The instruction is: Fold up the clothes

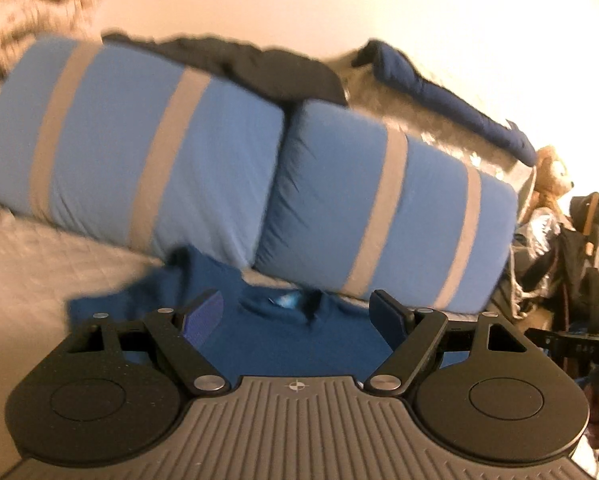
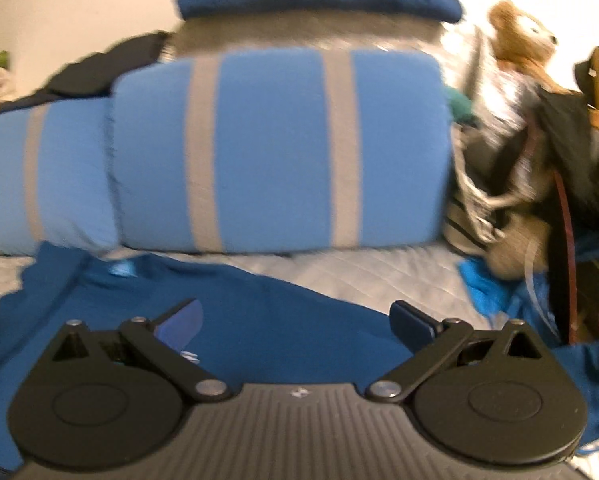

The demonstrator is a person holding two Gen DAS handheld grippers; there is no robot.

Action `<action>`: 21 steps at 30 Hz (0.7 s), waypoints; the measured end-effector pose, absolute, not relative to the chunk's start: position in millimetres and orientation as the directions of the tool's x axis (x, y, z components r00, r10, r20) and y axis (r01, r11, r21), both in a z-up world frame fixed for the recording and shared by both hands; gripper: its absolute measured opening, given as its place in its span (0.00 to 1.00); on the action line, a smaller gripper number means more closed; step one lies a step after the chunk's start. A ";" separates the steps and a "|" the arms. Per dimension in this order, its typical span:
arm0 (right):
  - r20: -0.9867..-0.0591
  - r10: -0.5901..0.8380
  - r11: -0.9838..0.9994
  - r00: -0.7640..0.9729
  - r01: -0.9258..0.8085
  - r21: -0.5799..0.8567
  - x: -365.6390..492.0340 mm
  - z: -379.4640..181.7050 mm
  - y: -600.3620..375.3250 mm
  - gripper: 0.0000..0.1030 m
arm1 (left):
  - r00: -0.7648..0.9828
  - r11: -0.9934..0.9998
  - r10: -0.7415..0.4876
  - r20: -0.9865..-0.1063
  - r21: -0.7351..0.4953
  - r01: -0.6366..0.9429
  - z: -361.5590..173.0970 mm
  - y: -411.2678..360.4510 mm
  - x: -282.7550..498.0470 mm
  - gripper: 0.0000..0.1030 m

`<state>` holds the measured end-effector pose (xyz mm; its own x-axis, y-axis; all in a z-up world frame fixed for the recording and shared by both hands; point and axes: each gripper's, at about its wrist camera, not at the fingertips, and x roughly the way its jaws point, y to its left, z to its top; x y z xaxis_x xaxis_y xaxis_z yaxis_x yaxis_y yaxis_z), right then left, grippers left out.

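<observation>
Both grippers, the left gripper [image 1: 295, 312] and the right gripper [image 2: 297, 322], hang above the shirt [image 2: 259, 312] with their fingers [image 2: 183, 324] wide apart and nothing between them. That dark blue shirt lies spread on the bed [image 2: 379, 276], its collar toward the striped pillows [image 2: 283, 144]. It looks light, soft and limp, so I think it will sag and crease when lifted; the best hold is probably a pinch at the shoulders or at the hem corners.
</observation>
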<state>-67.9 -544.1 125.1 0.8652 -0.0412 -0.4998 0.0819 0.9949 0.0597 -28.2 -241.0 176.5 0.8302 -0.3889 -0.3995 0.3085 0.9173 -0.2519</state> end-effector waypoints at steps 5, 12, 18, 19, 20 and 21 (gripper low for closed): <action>-0.469 0.048 0.998 0.882 -0.023 0.058 -64.9 150.9 -499.2 1.00 | 0.871 0.943 -0.320 -0.373 -0.210 0.257 219.8 -214.7 -32.6 0.78; -0.450 0.125 0.991 0.884 -0.094 0.090 -48.5 168.9 -439.9 1.00 | 0.907 0.963 -0.257 -0.333 -0.169 0.210 246.9 -195.6 -33.1 0.78; -0.470 0.173 0.981 0.866 -0.107 0.164 -31.1 161.0 -392.1 1.00 | 0.921 0.968 -0.234 -0.312 -0.160 0.192 239.6 -184.8 -27.3 0.78; -0.474 0.179 0.979 0.862 -0.109 0.173 -28.6 154.8 -384.1 1.00 | 0.921 0.969 -0.232 -0.312 -0.159 0.190 237.1 -182.8 -26.1 0.78; -0.479 0.185 0.977 0.858 -0.108 0.183 -26.7 146.8 -376.3 1.00 | 0.921 0.969 -0.232 -0.312 -0.159 0.190 234.5 -180.4 -24.8 0.78; -0.483 0.191 0.975 0.854 -0.108 0.195 -25.2 139.5 -370.5 1.00 | 0.921 0.968 -0.234 -0.310 -0.158 0.193 231.3 -177.9 -23.2 0.78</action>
